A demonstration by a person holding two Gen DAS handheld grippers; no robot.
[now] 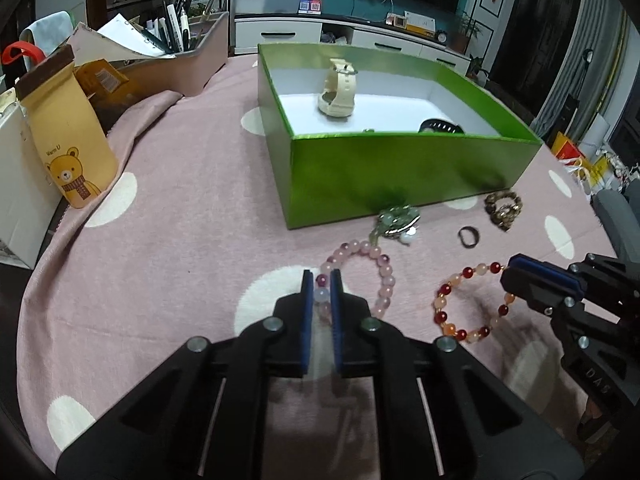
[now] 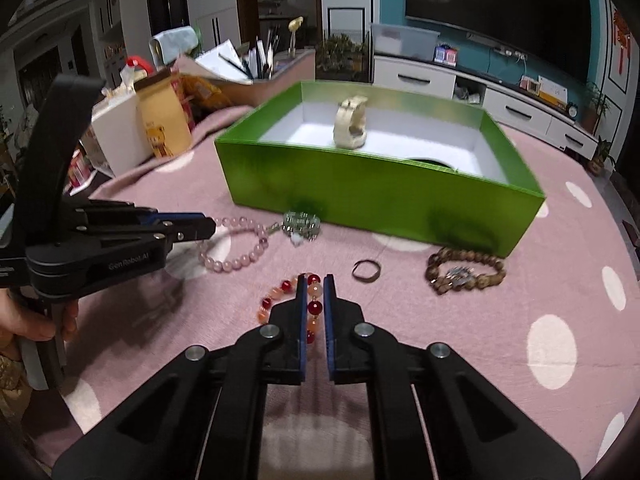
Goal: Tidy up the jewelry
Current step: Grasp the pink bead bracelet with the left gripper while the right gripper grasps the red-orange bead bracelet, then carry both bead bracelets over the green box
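Note:
My left gripper (image 1: pixel 322 280) is shut on the pink bead bracelet (image 1: pixel 382 276), whose beads sit between its blue pads. My right gripper (image 2: pixel 315 282) is shut on the red-and-orange bead bracelet (image 2: pixel 276 294); from the left wrist view the right gripper (image 1: pixel 514 266) clamps that bracelet (image 1: pixel 444 304) at its far side. An open green box (image 1: pixel 392 168) holds a cream watch (image 1: pixel 338 92) and a dark band (image 1: pixel 440 126). On the pink dotted cloth lie a green-and-silver jewelry cluster (image 1: pixel 398 220), a small dark ring (image 1: pixel 468 236) and a brown bead bracelet (image 1: pixel 503 206).
A bear-print paper bag (image 1: pixel 68 136), a white box (image 1: pixel 16 184) and a pink organizer with pens (image 1: pixel 192 52) crowd the table's left side. A hand (image 2: pixel 28 320) holds the left gripper's handle. Beyond the table stands a white TV cabinet (image 1: pixel 360 36).

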